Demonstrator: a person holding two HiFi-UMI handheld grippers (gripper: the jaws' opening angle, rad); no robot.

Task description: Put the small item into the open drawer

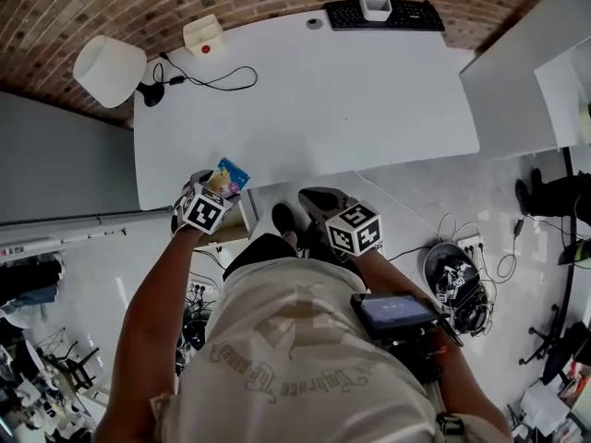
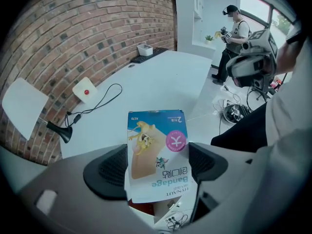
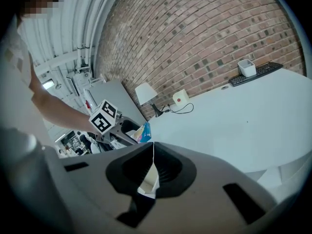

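My left gripper (image 1: pixel 215 186) is shut on a small blue and white bandage box (image 1: pixel 230 176) at the near left corner of the white desk (image 1: pixel 323 100). In the left gripper view the bandage box (image 2: pixel 157 152) stands upright between the two pads (image 2: pixel 108 169) and sticks out past them. Just below that corner a pale drawer (image 1: pixel 242 221) shows under the desk edge, mostly hidden by the gripper. My right gripper (image 1: pixel 320 201) hangs a little to the right, off the desk's front edge. The right gripper (image 3: pixel 153 152) is shut, its tips touching with nothing between them.
On the desk stand a white lamp (image 1: pixel 109 67), a cream box with a red button (image 1: pixel 203 35) and its black cable, and a keyboard (image 1: pixel 383 15) bearing a white cup (image 1: pixel 374 0). Cables and a power strip (image 1: pixel 452 280) lie on the floor at right. Another person (image 2: pixel 234 30) stands far off.
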